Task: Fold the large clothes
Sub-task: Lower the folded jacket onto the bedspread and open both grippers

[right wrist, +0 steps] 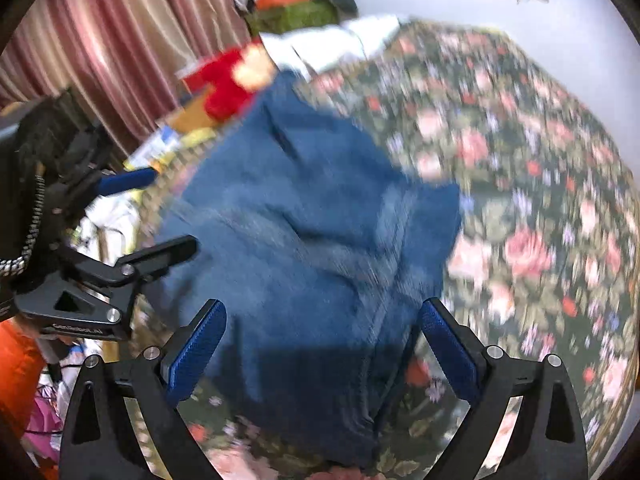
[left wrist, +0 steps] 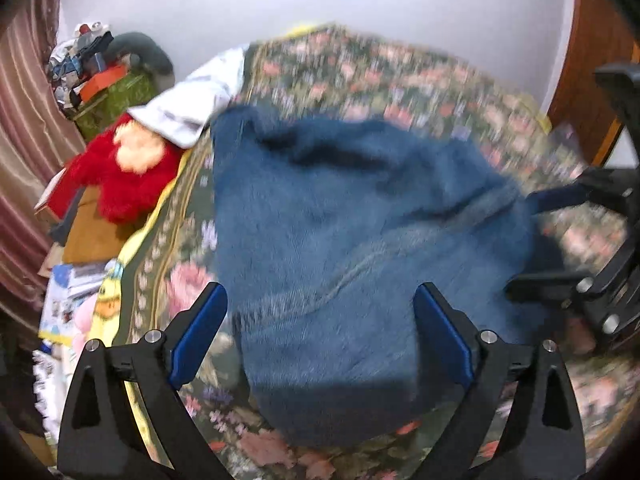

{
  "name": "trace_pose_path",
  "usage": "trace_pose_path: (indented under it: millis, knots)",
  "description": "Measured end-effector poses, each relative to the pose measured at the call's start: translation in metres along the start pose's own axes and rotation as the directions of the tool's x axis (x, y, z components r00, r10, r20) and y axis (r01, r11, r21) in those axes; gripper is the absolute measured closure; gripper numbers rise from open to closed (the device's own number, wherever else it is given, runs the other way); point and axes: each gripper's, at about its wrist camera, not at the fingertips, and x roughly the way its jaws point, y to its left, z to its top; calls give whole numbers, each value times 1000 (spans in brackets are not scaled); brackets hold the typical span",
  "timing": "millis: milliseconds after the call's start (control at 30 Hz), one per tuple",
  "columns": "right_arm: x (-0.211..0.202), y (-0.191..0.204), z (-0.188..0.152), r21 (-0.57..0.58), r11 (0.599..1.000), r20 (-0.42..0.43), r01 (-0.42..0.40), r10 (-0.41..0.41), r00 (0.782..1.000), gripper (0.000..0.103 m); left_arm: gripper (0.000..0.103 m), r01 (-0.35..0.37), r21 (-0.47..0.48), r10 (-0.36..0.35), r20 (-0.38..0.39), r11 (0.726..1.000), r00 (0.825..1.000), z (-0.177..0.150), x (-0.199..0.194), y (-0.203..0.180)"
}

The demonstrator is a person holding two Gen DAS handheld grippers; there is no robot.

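A large blue denim garment (left wrist: pixel 360 248) lies in a rumpled, partly folded heap on a bed with a floral cover (left wrist: pixel 400 76). It also shows in the right wrist view (right wrist: pixel 320 248). My left gripper (left wrist: pixel 320 332) hovers over its near edge, jaws wide open and empty. My right gripper (right wrist: pixel 322 344) is also wide open and empty over the garment's near end. The right gripper shows at the right edge of the left wrist view (left wrist: pixel 532 240), and the left gripper at the left of the right wrist view (right wrist: pixel 172 212). Both views are motion-blurred.
A red plush toy (left wrist: pixel 120 172) and white cloth (left wrist: pixel 192 100) lie at the bed's far left corner. Clutter, boxes and a pink curtain (left wrist: pixel 24 120) line the left side. A wooden door (left wrist: pixel 592 60) stands at the right. The floral cover (right wrist: pixel 520 160) spreads to the right.
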Motion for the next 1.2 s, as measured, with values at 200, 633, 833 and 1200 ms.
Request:
trace_pose_path:
  millis: [200,633,833,1200]
  knots:
    - [-2,-41,-19,87,995,-49,-48,52,997,6,7,22,-18,-22,-4,1000,1000,-22,-5,20]
    - [-12,-29,59,56,998,111,-35,29,993,6,7,14,-107,-6,75,994,997,59,9,58]
    - [34,-32,78,-4,998,53,69,-69,996,6,7,5,-103,-7,-25,995,1000,103,72,53]
    - [22,-73,52,92,995,60,44,-50,997,6,2,-86,-53,83,-64,995,995,106,97,44]
